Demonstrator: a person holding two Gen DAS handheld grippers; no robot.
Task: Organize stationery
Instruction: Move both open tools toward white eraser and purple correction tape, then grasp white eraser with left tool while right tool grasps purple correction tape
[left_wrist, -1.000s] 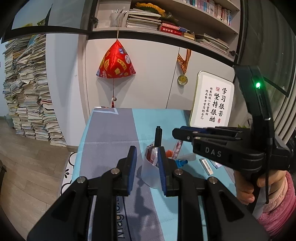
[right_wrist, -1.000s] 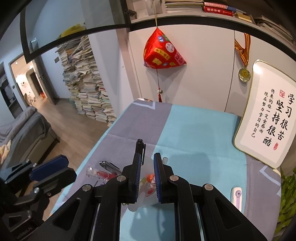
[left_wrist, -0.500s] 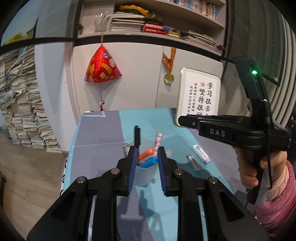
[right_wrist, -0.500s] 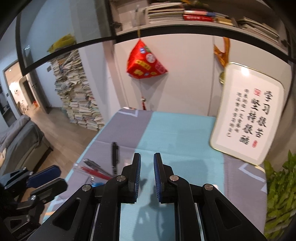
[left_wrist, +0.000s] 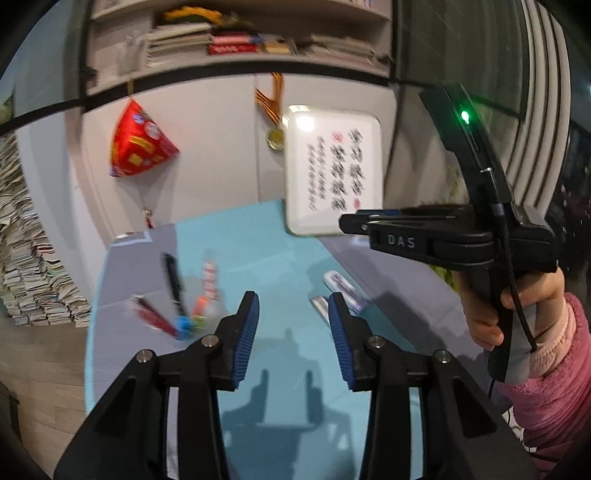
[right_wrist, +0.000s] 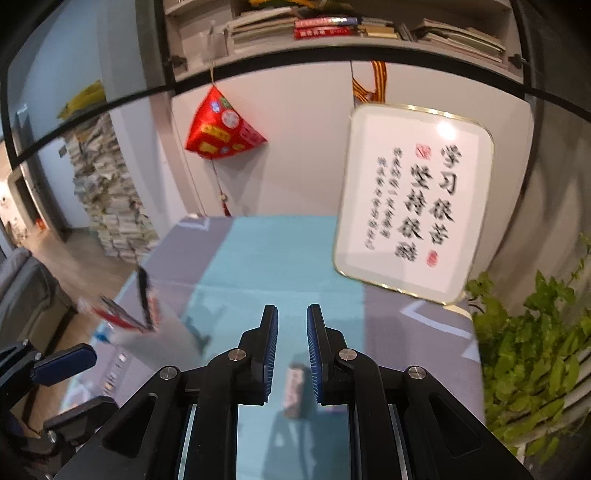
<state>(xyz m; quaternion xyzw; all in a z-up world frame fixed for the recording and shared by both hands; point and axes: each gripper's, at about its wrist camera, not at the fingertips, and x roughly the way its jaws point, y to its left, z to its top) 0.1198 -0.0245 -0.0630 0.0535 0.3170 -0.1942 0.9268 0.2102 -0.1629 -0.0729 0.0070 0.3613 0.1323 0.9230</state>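
Looking along our left tongs (left_wrist: 291, 325), we see the jaws have just been opening and stand released with only bare worktop (left_wrist: 280, 258) between them. The clear cup (left_wrist: 207, 314) of pens sits on the worktop just left of them, blurred; a black pen (left_wrist: 173, 275) and a red pen (left_wrist: 151, 317) lean out of it. Two small white items (left_wrist: 341, 286) lie right of the tongs. Our right tongs (right_wrist: 291, 332) are clenched on nothing, hovering over the teal cloth, with the cup (right_wrist: 147, 328) well to their left. A framed calligraphy board (right_wrist: 410, 206) leans at the back.
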